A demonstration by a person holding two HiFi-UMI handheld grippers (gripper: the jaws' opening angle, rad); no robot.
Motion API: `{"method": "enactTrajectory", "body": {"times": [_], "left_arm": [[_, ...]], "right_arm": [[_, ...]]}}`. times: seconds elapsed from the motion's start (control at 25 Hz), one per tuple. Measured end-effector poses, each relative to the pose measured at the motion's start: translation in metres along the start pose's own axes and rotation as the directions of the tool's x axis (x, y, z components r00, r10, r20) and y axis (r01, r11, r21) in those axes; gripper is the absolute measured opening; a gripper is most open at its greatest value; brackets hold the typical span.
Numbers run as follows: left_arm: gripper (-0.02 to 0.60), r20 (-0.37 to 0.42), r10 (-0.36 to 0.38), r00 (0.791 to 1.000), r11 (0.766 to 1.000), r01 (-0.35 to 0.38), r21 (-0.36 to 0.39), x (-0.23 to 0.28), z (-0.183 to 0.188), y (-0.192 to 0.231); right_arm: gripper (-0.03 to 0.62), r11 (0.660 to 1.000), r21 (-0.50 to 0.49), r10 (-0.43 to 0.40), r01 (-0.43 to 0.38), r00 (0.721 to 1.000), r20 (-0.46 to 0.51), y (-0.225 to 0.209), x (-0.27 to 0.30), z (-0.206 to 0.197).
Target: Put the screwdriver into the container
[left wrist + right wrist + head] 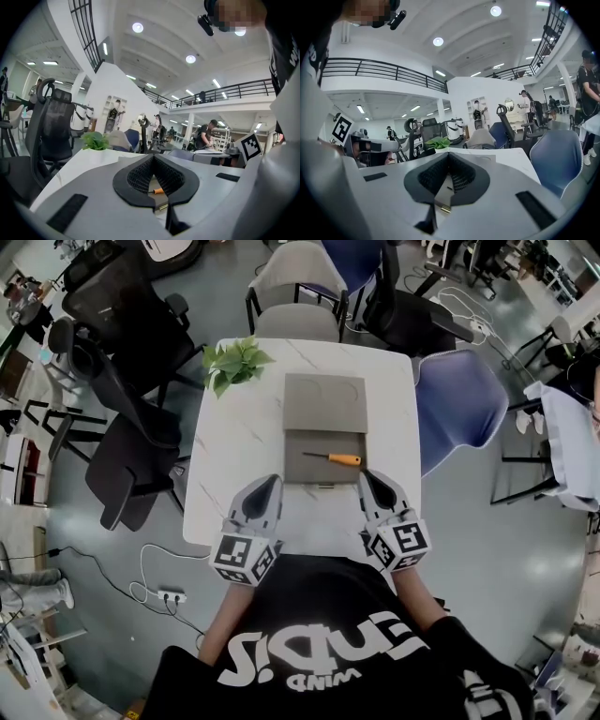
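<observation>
A screwdriver (pixel 336 458) with an orange handle and a thin dark shaft lies crosswise on the front half of a flat grey container (pixel 323 409). The container sits mid-table, and its back half shows two round recesses. My left gripper (pixel 273 484) rests at the container's near left corner, shut and holding nothing. My right gripper (pixel 367 478) sits at the near right corner, also shut and holding nothing. In the left gripper view the orange handle of the screwdriver (pixel 158 191) shows below the touching tips of that gripper (pixel 153 158). The right gripper (pixel 448 155) looks over the grey container (pixel 445 194).
A small green plant (pixel 232 362) stands on the white marble table (pixel 225 446) at its far left corner. Black office chairs (pixel 131 381) crowd the left side, a blue chair (pixel 459 409) is on the right, and grey chairs (pixel 298 322) stand behind. A power strip (pixel 169 594) lies on the floor.
</observation>
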State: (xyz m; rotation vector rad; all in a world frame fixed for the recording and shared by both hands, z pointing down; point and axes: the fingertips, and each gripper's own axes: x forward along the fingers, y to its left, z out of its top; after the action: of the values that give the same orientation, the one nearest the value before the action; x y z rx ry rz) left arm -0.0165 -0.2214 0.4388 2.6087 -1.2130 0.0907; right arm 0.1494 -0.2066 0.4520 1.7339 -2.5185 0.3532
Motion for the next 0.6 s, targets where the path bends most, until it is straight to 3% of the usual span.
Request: {"method": "enactTrajectory", "body": {"times": [0.6], "left_arm": [[0.012, -0.024, 0.011, 1.0, 1.0, -0.011, 0.004, -0.011, -0.004, 0.004]], "right_arm": [[0.012, 0.999, -0.033, 0.021, -0.022, 0.999, -0.027, 0.009, -0.005, -0.006]]}}
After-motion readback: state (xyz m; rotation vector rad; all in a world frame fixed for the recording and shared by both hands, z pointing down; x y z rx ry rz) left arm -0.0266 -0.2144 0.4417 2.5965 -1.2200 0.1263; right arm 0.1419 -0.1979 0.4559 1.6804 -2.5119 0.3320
